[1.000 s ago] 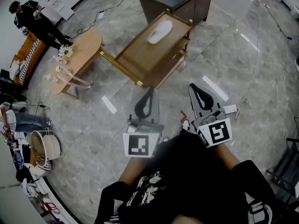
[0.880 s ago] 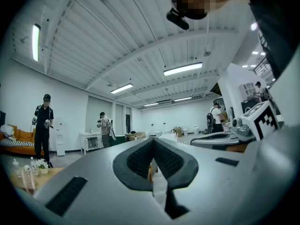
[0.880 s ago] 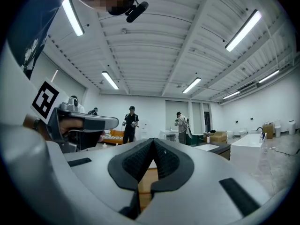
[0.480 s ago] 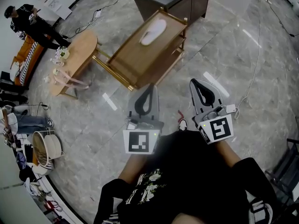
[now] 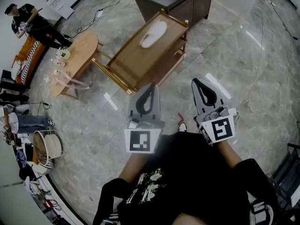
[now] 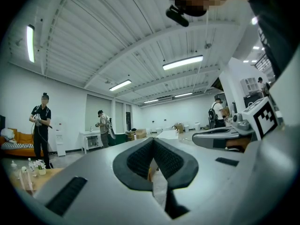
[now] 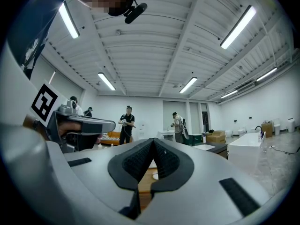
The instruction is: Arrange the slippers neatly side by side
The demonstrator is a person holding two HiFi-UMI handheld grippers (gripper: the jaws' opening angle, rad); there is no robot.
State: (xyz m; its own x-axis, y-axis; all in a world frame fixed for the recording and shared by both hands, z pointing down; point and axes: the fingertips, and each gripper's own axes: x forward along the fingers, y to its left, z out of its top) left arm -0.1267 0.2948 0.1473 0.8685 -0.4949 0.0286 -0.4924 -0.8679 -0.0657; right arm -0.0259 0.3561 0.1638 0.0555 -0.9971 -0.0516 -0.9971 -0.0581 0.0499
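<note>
One white slipper [image 5: 153, 33] lies on the far half of a wooden rectangular table [image 5: 133, 62] with a brass-coloured frame. I see no second slipper. My left gripper [image 5: 149, 86] is held level just short of the table's near corner, jaws shut and empty. My right gripper [image 5: 197, 82] hangs over the floor to the right of the table, also shut with nothing in it. In the left gripper view the left gripper [image 6: 153, 140] has its pads together. In the right gripper view the right gripper [image 7: 152, 140] is likewise closed, with a strip of the wooden table [image 7: 145, 184] showing below it.
An oval wooden side table [image 5: 77, 55] with small items stands left of the slipper's table. A dark cabinet [image 5: 176, 1] is behind it. A person [image 5: 33, 25] stands at far left by an orange sofa. A basket [image 5: 44, 149] and cables [image 5: 255, 78] lie on the marble floor.
Both grippers have moved forward together, so the wooden table's near corner now lies closer to the left gripper's tip. The jaws stayed shut.
</note>
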